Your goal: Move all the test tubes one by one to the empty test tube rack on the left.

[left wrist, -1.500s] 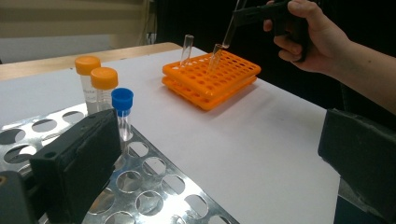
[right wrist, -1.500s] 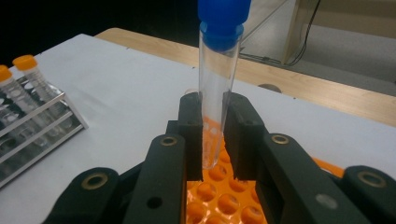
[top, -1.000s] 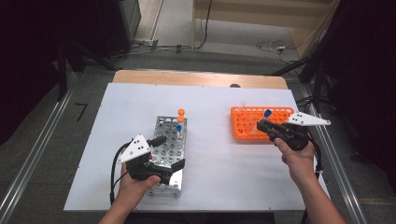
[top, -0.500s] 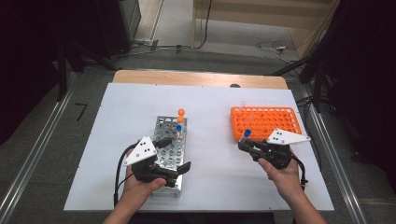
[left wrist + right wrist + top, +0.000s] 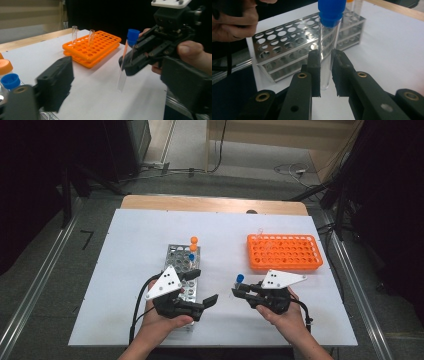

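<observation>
The right claw (image 5: 239,292), clamped on a blue-capped tube (image 5: 327,45), has moved from the orange rack (image 5: 284,252) to mid-frame; the empty left claw (image 5: 205,287) has just been narrowing, likely for a handover.

- Two test-tube racks stand on the white table: one orange plastic rack (image 5: 284,252) at about 2 o'clock and one silver perforated metal rack (image 5: 182,265) near the centre, toward 7 o'clock.
- Two black two-jaw grippers: the left gripper (image 5: 204,287) at 7 o'clock and the right gripper (image 5: 235,292) at 5 o'clock.
- One clear glass tube with a blue cap (image 5: 328,42) sits between the right gripper's pads.
- Two clear uncapped tubes (image 5: 74,35) stand in the orange rack.
- In the metal rack, two orange-capped tubes (image 5: 193,241) and one blue-capped tube (image 5: 191,257) can be counted; more may be hidden.
</observation>
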### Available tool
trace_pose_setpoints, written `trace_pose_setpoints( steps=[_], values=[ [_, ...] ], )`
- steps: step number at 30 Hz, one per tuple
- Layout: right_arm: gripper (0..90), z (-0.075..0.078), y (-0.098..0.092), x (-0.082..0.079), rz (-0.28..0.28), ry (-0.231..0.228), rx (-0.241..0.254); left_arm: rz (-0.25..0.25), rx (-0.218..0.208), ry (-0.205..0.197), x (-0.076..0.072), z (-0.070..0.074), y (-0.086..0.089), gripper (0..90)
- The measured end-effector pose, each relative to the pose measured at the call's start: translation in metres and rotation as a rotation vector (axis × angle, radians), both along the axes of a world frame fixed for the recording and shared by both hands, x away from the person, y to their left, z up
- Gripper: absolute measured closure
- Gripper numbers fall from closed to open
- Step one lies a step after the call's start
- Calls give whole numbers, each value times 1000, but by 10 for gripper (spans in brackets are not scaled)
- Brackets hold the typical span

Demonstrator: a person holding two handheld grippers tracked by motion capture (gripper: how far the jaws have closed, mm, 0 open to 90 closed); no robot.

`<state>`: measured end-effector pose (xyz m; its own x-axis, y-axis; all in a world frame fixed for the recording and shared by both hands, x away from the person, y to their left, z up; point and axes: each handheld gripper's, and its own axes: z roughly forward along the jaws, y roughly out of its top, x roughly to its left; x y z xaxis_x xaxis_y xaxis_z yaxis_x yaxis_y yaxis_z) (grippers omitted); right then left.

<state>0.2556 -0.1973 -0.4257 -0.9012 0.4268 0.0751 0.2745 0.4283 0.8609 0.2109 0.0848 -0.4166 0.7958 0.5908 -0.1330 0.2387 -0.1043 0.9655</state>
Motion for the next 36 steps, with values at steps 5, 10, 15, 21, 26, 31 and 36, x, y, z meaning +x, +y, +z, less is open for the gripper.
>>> trace_pose_setpoints(
  steps=[5,10,15,21,26,31,36],
  values=[
    [748,-2,13,-7,39,4,-12,-41,12,-9,-3,1,-9,319],
    [748,-2,21,-12,67,10,-17,-67,6,-5,-3,1,-16,433],
    [748,-2,28,-17,92,5,-21,-77,36,-16,-5,-2,-22,523],
    [748,-2,31,-19,108,4,-22,-84,58,-8,-5,-4,-26,624],
    [748,-3,32,-20,119,4,-25,-100,64,-8,-5,-6,-28,705],
    [747,-2,32,-21,123,6,-22,-92,63,-18,-4,-5,-27,756],
    [709,-1,32,-20,117,1,-16,-78,61,-21,-3,-4,-24,763]
  ],
)
